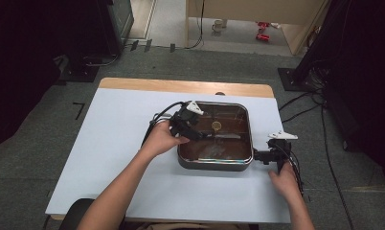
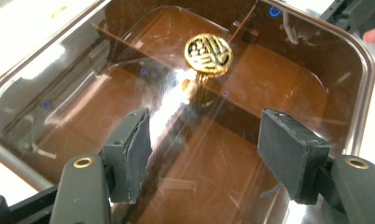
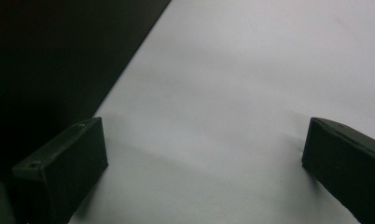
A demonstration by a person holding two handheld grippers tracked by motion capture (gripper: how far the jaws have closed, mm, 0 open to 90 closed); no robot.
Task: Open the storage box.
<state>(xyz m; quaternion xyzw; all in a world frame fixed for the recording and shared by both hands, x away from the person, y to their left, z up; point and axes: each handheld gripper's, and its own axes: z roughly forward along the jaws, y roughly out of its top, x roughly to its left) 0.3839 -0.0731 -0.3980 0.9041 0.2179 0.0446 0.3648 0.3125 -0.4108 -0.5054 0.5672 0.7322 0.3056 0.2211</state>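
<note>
I had the table (image 1: 109, 143) under its pale sheet in front of me, and on it, right of centre, the square brown pan (image 1: 214, 165) with its glass lid (image 2: 106, 93) on. My left gripper (image 1: 194, 130) hung over the lid's near-left part, jaws about half apart with nothing between the pads (image 2: 129, 149), aimed at the gold knob (image 2: 208, 54) at the lid's middle. My right gripper (image 1: 262, 155) sat low beside the pan's right edge, jaws wide and empty over bare sheet; I couldn't tell whether it touched the pan. By my reckoning the job was barely begun: the lid was on, the knob ungripped, so the grasp and lift remained. Glare and reflections on the glass hid what lay inside, and the knob's stem was hard to make out.
</note>
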